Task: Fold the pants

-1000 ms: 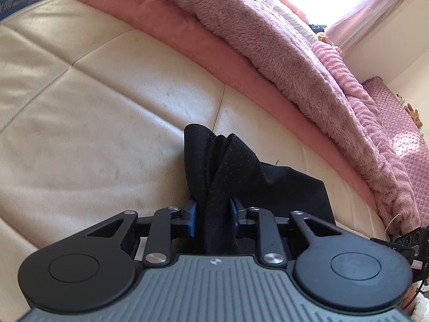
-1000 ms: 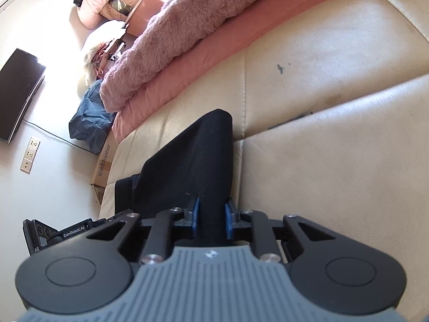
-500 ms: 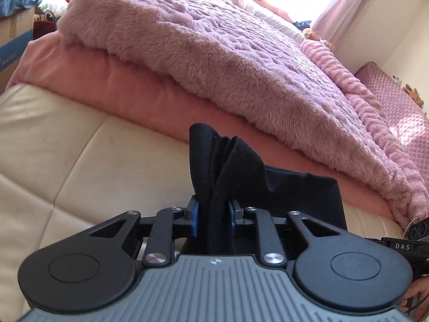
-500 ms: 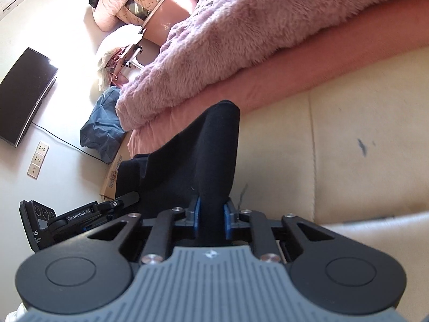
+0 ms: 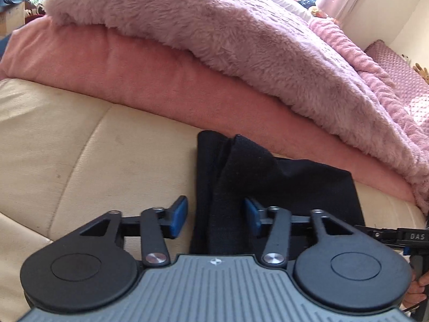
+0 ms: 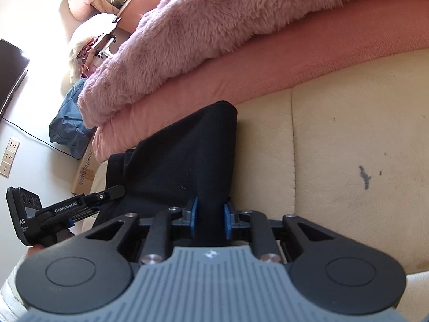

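Surroundings: a cream padded sofa cushion (image 5: 80,145) carries the cloth; behind it lies a salmon-pink quilt (image 5: 150,75) with a fluffy mauve blanket (image 5: 228,26) piled on top, both just beyond the cloth's far edge.
Further off: in the right wrist view, a blue bundle (image 6: 67,123), a cardboard box (image 6: 84,171), a dark screen (image 6: 10,77) and wall sockets (image 6: 9,155).
Count: one pair of black pants (image 5: 236,182), two hand-held grippers.
Pants: folded into a dark slab lying on the cushion, the far edge touching the pink quilt; a bunched ridge of cloth rises at the left end.
Left hand-held gripper (image 5: 215,216): blue pads spread wide, one on each side of the bunched ridge, a clear gap to the left pad; it grips nothing.
Right hand-held gripper (image 6: 209,216): pads drawn in close and pinching a fold of the pants at the right end; the cloth runs away from it toward the quilt.
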A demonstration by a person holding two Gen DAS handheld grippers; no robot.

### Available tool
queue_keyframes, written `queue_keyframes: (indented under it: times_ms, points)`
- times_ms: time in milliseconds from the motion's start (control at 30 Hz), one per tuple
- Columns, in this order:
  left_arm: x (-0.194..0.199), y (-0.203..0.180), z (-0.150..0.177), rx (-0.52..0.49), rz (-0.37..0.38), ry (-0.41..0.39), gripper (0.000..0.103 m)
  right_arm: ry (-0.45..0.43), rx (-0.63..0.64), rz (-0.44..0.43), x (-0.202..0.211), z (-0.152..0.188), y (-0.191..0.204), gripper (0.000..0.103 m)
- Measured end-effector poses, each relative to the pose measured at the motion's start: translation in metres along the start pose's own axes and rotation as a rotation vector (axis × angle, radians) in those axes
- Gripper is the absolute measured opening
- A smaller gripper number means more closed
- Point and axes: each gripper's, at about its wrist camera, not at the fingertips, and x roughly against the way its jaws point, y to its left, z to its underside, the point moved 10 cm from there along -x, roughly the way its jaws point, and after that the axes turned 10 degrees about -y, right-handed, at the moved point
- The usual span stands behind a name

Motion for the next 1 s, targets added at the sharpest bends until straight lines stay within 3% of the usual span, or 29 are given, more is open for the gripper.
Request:
queue_keyframes:
  times_ms: [67, 100, 133, 233, 333, 500, 600, 700, 933, 1000]
  points:
    - [0.011, 0.000, -0.003, -0.002, -0.015, -0.014, 0.058, -0.010, 0.041, 0.022, 0.004, -0.002, 0.004, 0.018]
    - [0.021, 0.001, -0.005, -0.014, -0.047, -0.038, 0.051, -0.029, 0.077, 0.047, 0.011, -0.004, 0.006, 0.028]
    - [0.031, 0.001, -0.008, -0.029, -0.077, -0.064, 0.050, -0.050, 0.114, 0.064, 0.018, -0.006, 0.008, 0.029]
    - [0.062, -0.007, -0.011, -0.039, -0.080, -0.135, 0.043, -0.095, 0.219, 0.065, 0.039, -0.007, 0.023, 0.028]
    - [0.087, -0.033, 0.001, -0.123, -0.036, -0.165, 0.027, -0.109, 0.336, 0.052, 0.051, 0.008, 0.047, 0.018]
    - [0.088, -0.052, 0.041, -0.301, -0.082, -0.095, 0.014, -0.113, 0.534, 0.089, 0.056, 0.050, 0.072, 0.015]
    - [0.081, -0.042, 0.057, -0.347, -0.134, -0.051, 0.014, -0.094, 0.616, 0.139, 0.051, 0.071, 0.071, 0.015]
    - [0.073, -0.037, 0.068, -0.362, -0.154, -0.027, 0.014, -0.059, 0.618, 0.172, 0.041, 0.080, 0.060, 0.014]
    - [0.074, -0.039, 0.061, -0.341, -0.190, 0.005, 0.018, -0.010, 0.657, 0.199, 0.036, 0.079, 0.064, 0.014]
    - [0.089, -0.049, 0.054, -0.355, -0.196, -0.028, 0.018, -0.022, 0.632, 0.193, 0.047, 0.072, 0.070, 0.016]
